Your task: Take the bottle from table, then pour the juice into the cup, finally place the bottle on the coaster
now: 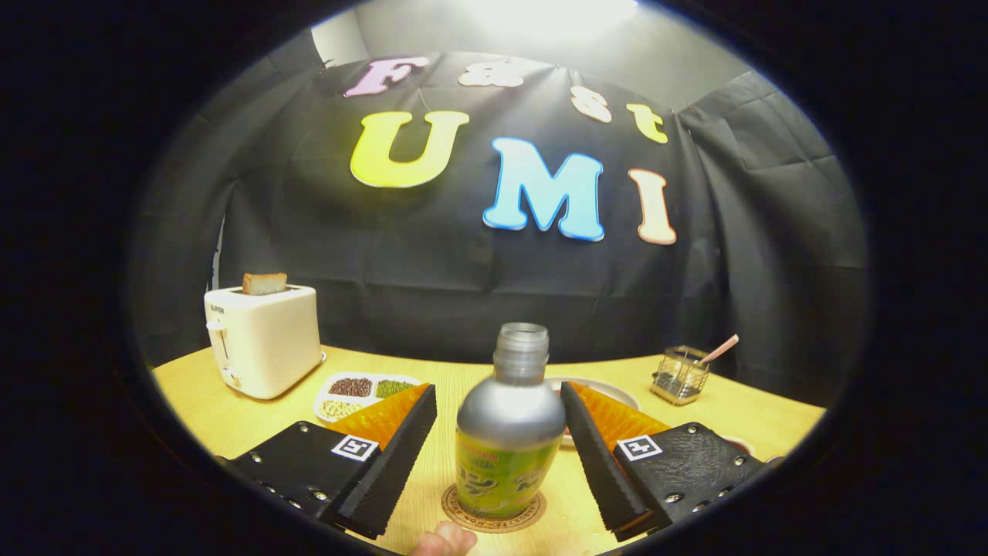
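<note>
1. Your gripper [498, 417] has its ribbed wedge fingers spread apart, clear of the bottle [509, 432].
2. The uncapped metal bottle stands upright between them on the round coaster [494, 510] on the wooden table [741, 417].

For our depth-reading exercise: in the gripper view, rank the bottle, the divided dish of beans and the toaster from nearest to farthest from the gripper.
1. Bottle: on the coaster, between the open gripper's fingers, untouched.
2. Divided dish of beans: just beyond the left finger.
3. Toaster: farthest, behind the dish at the table's left.
</note>
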`<state>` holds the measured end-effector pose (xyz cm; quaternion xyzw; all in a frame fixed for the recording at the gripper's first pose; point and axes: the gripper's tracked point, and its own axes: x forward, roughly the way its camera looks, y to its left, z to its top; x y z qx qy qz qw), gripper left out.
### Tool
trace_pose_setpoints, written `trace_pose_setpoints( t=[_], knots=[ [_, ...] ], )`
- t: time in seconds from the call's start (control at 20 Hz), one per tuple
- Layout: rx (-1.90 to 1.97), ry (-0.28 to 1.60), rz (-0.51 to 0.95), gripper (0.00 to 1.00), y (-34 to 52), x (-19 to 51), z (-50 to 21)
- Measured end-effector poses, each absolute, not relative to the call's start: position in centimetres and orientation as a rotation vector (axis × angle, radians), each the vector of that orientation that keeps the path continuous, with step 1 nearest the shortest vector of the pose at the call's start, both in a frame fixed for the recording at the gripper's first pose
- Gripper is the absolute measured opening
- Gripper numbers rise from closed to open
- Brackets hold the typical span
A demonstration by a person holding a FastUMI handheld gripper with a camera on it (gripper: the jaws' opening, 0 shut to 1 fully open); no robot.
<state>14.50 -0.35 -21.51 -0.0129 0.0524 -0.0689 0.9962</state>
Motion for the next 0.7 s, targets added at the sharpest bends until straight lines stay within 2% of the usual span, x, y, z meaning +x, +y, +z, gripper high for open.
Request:
trace_pose_setpoints(
  t=[0.25,0.45,0.7],
  knots=[
    [-0.062,-0.015,-0.116,0.97,-1.4,11.5,-12.2],
    [-0.078,-0.019,0.025,0.97,-0.4,10.3,-7.0],
    [-0.078,-0.054,0.027,0.96,-2.9,8.7,-1.8]
  ],
)
